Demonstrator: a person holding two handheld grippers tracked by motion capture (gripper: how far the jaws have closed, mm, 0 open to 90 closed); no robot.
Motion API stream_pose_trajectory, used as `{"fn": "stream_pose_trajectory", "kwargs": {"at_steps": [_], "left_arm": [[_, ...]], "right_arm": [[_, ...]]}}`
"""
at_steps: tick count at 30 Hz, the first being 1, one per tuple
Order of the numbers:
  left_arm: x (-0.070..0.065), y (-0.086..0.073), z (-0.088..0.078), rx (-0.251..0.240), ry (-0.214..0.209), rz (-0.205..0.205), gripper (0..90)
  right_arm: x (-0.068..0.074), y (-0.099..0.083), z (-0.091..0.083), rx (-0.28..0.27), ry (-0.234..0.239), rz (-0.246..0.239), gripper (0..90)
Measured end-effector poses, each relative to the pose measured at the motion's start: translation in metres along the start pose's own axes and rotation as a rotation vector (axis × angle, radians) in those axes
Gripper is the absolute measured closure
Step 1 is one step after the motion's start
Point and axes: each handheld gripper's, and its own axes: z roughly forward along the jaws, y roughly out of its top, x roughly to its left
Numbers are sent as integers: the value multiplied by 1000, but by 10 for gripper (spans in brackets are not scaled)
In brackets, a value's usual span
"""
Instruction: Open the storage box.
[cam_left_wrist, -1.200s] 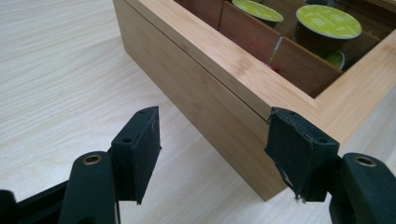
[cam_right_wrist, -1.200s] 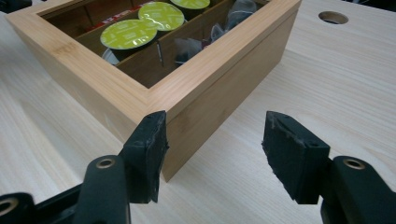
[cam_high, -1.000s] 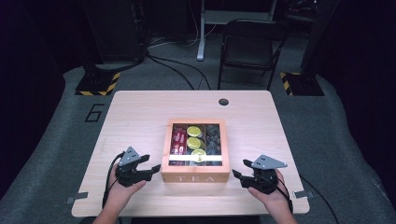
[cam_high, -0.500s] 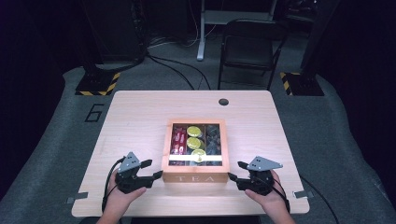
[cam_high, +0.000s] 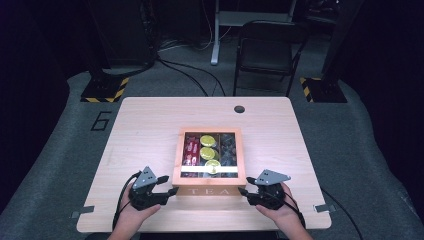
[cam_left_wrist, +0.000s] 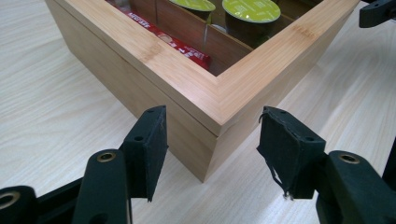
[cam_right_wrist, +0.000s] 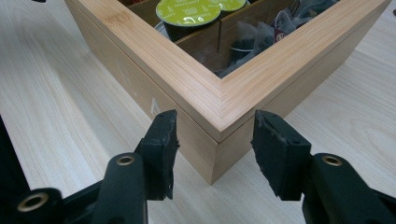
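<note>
Both grippers (cam_high: 172, 191) (cam_high: 246, 191) unclenched astride tea box (cam_left_wrist: 219, 100) corners, pad gaps plain in gripper views

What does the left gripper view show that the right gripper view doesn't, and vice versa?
Left gripper view: red packets inside the wooden box. Right gripper view: dark tea bags. Both: green-lidded capsules, the pale table, and a box corner between the jaws of the left claw or right claw, which have just been closing but don't press on it.
</note>
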Motion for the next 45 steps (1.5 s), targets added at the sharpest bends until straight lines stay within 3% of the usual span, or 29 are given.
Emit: {"fn": "stream_pose_trajectory", "kwargs": {"at_steps": [5, 10, 20, 37, 42, 45], "left_arm": [[-5, 0, 6, 13, -5, 21, 447], [-6, 0, 10, 36, 17, 39, 458], [-7, 0, 16, 32, 55, 30, 480], [-11, 5, 16, 24, 79, 19, 472], [-11, 8, 15, -8, 75, -17, 471], [-11, 11, 13, -13, 78, -13, 470]], "right_arm": [[-1, -1, 2, 7, -3, 13, 541], [-3, -2, 3, 17, -5, 15, 556], [-3, -2, 7, 21, 0, 17, 549], [-2, 2, 6, 10, -14, 25, 550], [-2, 5, 4, -10, -18, 14, 547], [-2, 9, 3, -17, -23, 20, 538]]}}
